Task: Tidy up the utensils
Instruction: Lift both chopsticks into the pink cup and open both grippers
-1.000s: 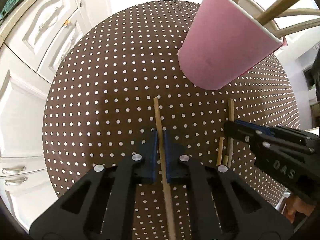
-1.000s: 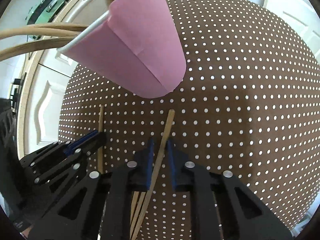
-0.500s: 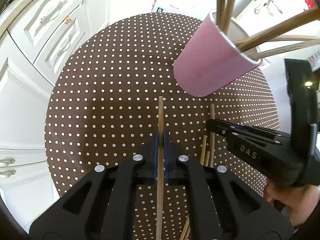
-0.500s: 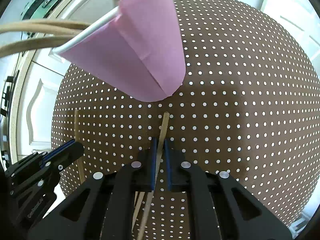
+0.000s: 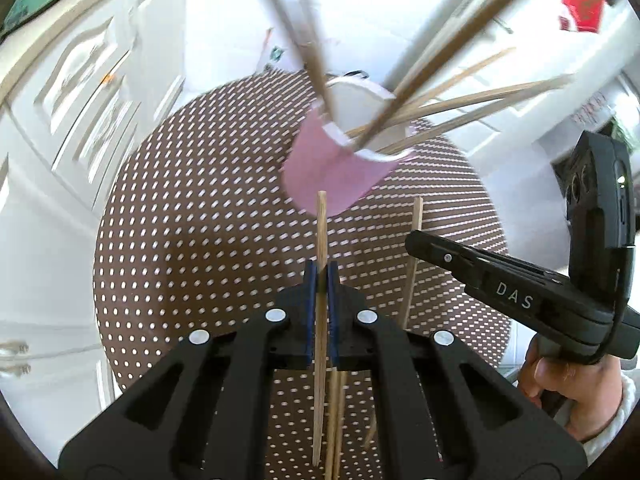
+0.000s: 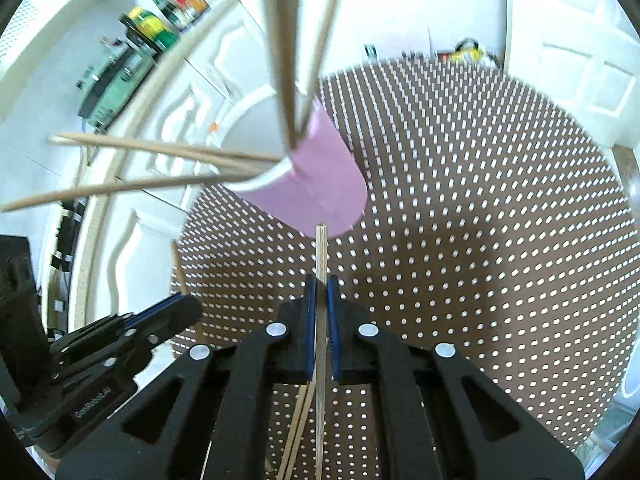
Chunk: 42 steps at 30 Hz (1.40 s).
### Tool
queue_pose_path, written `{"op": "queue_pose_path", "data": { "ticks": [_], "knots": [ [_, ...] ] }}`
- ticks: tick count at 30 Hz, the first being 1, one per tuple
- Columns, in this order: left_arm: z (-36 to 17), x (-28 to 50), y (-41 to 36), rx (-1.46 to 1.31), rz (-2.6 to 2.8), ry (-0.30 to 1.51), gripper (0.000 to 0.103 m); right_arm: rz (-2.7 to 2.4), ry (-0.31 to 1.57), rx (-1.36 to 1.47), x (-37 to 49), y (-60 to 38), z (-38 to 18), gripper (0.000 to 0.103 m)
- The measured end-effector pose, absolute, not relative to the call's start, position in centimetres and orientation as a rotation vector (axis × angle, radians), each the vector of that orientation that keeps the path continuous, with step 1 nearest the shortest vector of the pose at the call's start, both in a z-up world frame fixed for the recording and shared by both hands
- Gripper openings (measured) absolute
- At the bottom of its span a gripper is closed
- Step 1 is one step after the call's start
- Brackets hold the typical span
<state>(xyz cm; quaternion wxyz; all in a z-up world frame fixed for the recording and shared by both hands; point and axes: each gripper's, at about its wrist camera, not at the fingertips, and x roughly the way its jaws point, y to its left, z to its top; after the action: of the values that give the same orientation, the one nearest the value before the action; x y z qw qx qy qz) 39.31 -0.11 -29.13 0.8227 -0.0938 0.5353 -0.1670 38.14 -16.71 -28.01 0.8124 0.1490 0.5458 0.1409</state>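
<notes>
A pink cup (image 5: 332, 176) holding several wooden chopsticks stands on a round brown polka-dot table (image 5: 192, 248); it also shows in the right wrist view (image 6: 316, 196). My left gripper (image 5: 320, 276) is shut on a chopstick (image 5: 321, 232) and holds it above the table, pointing at the cup. My right gripper (image 6: 321, 284) is shut on another chopstick (image 6: 321, 252), also raised and pointing at the cup. Each gripper shows in the other's view: the right one (image 5: 416, 240), the left one (image 6: 188, 308). Loose chopsticks (image 5: 338, 420) lie on the table below the grippers.
White cabinets (image 5: 80, 80) with drawers stand left of the table. Bottles and jars (image 6: 160, 20) sit on a counter at the far left in the right wrist view. A white door (image 6: 592, 60) is behind the table.
Both grippers closed on their chopsticks and lifted them off the table, rising and pulling back, so the cup now looks smaller and farther.
</notes>
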Motion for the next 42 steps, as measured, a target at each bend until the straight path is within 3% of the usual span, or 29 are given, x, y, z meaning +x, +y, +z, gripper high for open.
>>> {"op": "queue_pose_path", "data": {
  "ticks": [16, 42],
  "knots": [
    [-19.4, 37.6, -2.5, -0.144, -0.468, 0.923, 0.005, 0.338, 0.896, 0.303, 35.9, -20.2, -18.4, 0.004],
    [-11.4, 39.9, -0.7, -0.176, -0.351, 0.693, 0.005, 0.399, 0.629, 0.219, 37.2, -20.8, -9.6, 0.004]
  ]
}}
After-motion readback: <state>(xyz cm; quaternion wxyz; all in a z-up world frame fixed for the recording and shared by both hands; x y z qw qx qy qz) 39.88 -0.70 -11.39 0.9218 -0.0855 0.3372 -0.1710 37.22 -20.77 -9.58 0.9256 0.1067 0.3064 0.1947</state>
